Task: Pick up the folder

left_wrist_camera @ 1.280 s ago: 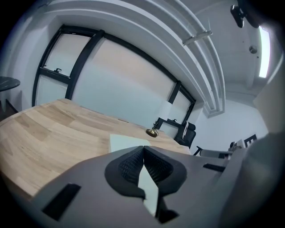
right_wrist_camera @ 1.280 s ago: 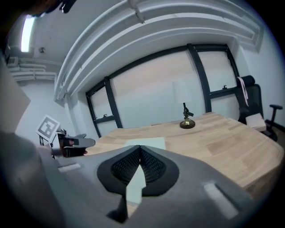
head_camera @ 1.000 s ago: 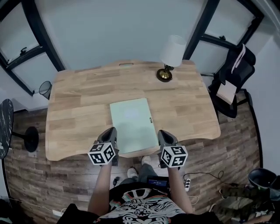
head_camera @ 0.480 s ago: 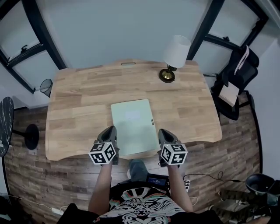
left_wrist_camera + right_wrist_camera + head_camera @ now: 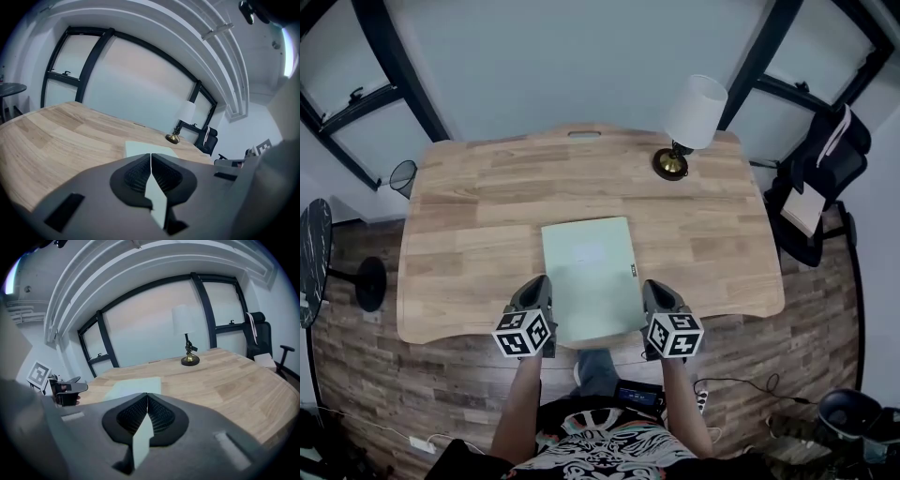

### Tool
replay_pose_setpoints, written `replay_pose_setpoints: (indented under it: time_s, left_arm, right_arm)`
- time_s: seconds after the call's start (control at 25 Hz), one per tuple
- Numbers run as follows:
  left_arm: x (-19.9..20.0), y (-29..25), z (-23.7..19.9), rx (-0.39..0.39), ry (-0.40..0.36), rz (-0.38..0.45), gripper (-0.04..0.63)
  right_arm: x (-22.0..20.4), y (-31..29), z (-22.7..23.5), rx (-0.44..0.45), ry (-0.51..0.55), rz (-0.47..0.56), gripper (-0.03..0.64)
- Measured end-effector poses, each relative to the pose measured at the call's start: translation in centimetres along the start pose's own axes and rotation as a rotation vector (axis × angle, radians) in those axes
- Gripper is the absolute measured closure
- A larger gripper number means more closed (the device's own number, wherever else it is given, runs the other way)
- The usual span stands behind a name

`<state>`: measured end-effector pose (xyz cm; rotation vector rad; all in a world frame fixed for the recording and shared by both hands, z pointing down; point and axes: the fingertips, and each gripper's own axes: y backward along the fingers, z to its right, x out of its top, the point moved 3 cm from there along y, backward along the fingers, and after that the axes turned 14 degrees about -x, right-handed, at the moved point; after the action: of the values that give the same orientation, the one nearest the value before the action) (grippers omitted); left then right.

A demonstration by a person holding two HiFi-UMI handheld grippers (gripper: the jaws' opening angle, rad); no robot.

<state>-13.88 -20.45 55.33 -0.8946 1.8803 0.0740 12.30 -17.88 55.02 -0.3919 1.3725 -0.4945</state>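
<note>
A pale green folder (image 5: 589, 274) lies flat on the wooden desk (image 5: 469, 234), its near end at the desk's front edge. My left gripper (image 5: 535, 284) hovers at the folder's near left corner and my right gripper (image 5: 653, 289) at its near right corner, both over the desk's front edge. Both are shut with nothing between the jaws. In the left gripper view the shut left gripper (image 5: 151, 155) points along the folder (image 5: 146, 148). The right gripper view shows the right gripper (image 5: 147, 395) shut, with the folder (image 5: 133, 386) just beyond it.
A table lamp (image 5: 690, 120) with a white shade and brass base stands at the desk's far right. A black office chair (image 5: 818, 178) is right of the desk. A wire bin (image 5: 400, 174) and a round black side table (image 5: 311, 267) are on the left.
Both grippers have sunk a little and edged forward over the desk's front edge. The head view has shifted, so desk and folder sit lower in the picture. Jaws stay shut.
</note>
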Motion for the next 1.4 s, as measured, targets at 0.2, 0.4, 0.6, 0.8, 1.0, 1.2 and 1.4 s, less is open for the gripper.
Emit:
replay_pose_setpoints:
  time_s: [0.2,0.4,0.6,0.8,1.0,1.2,1.4]
  left_arm:
    - [-0.5,-0.5,-1.3,0.017,0.034,0.002,0.586]
    - [-1.2,-1.2,-2.2,0.018,0.051,-0.022,0.585]
    - [-2.3,-2.1,-3.2,-0.004,0.093,-0.061,0.503]
    - [-3.7,-3.3,-3.7,-0.041,0.146,-0.104,0.408]
    - [-4.9,-4.1,-4.1,-0.072,0.194,-0.137,0.328]
    - [-5.8,-5.0,-4.2,-0.089,0.241,-0.161,0.297]
    - [-6.4,-5.4,-4.5,-0.098,0.282,-0.165,0.276]
  right_arm:
    - [-0.6,-1.5,0.0,0.041,-0.005,-0.054,0.597]
    - [-1.3,-3.2,0.1,0.063,-0.023,-0.096,0.581]
    - [-2.0,-4.9,0.6,0.065,-0.034,-0.143,0.54]
    - [-2.5,-6.5,0.5,0.126,-0.119,-0.181,0.453]
    - [-3.4,-7.9,0.0,0.158,-0.131,-0.233,0.374]
    - [-4.0,-8.8,-0.5,0.193,-0.161,-0.272,0.359]
    - [-4.1,-9.7,-0.9,0.193,-0.194,-0.277,0.348]
